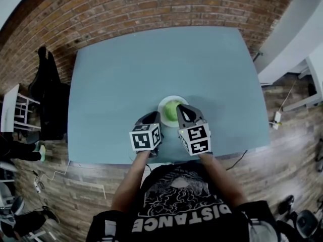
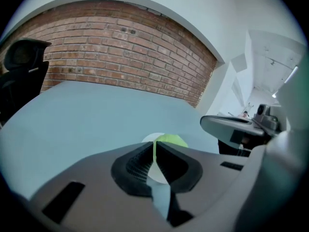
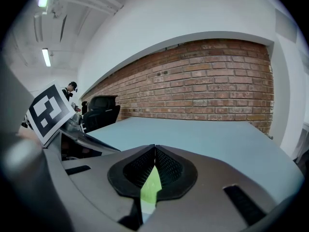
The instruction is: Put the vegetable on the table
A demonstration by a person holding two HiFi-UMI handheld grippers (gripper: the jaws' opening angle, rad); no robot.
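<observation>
A green, rounded vegetable (image 1: 170, 111) lies on a small white plate (image 1: 162, 103) near the front edge of the blue-grey table (image 1: 151, 64). My left gripper (image 1: 156, 117) hovers just left of the plate, and its jaws are shut and hold nothing. My right gripper (image 1: 181, 110) sits at the plate's right rim, also shut and holding nothing. In the left gripper view the vegetable (image 2: 172, 139) and the plate (image 2: 146, 140) show just past the closed left gripper (image 2: 155, 144). In the right gripper view a strip of the green vegetable (image 3: 153, 185) shows under the closed right gripper (image 3: 154, 149).
A black office chair (image 1: 46, 87) stands off the table's left side. A brick wall (image 1: 151, 6) runs behind the table. A white wall and pillar (image 1: 295, 29) are at the right. Cables and a power strip (image 1: 276, 118) lie on the wooden floor.
</observation>
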